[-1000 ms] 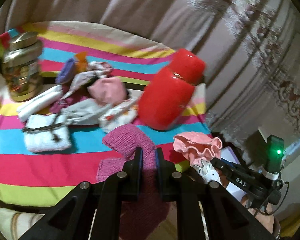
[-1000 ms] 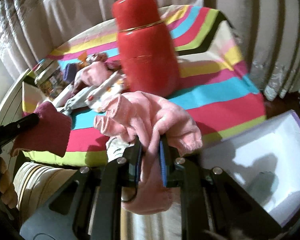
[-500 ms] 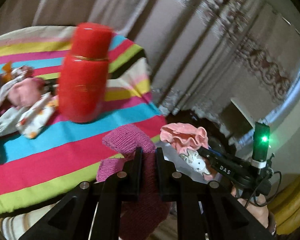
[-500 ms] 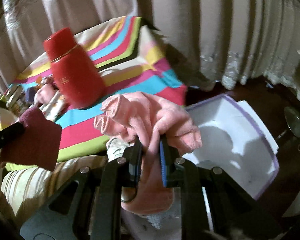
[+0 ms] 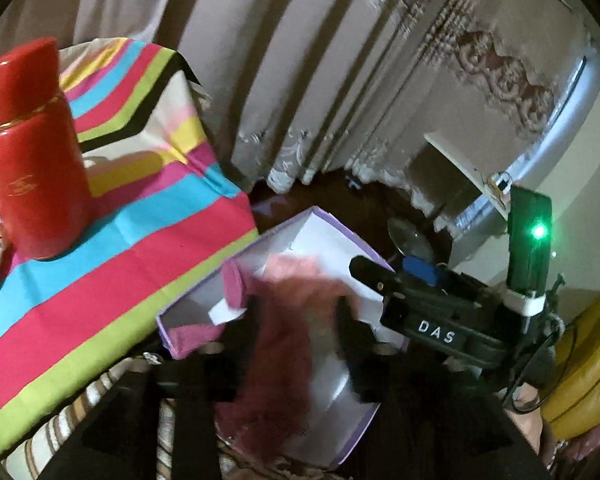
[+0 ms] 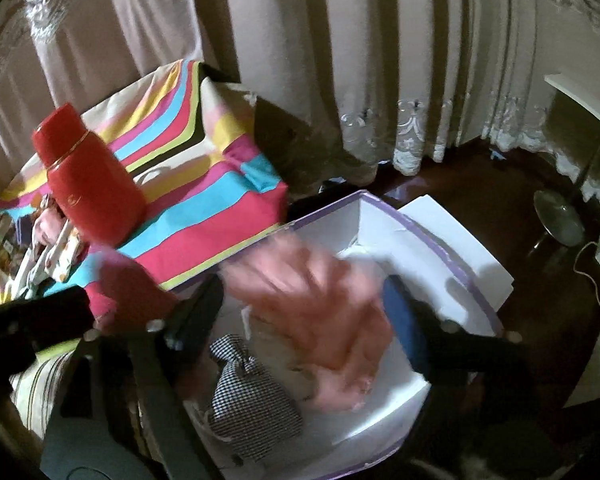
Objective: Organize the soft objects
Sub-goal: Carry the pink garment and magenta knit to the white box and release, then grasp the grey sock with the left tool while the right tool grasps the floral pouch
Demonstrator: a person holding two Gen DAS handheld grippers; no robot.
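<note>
Beige curtains (image 6: 284,40) hang behind a striped tabletop (image 5: 112,264) carrying a red thermos (image 5: 32,152). Right beside its edge sits a white box with purple rim (image 6: 452,264). Both grippers tilt down over it. Left gripper (image 5: 296,328) fingers are opening, with a blurry magenta knit piece (image 5: 280,344) between them, looking loose. Right gripper (image 6: 304,308) fingers are opening wide, the pink fuzzy garment (image 6: 324,312) blurred between them over the box. A checkered pouch (image 6: 248,392) already lies inside, with bare white floor left beside it.
</note>
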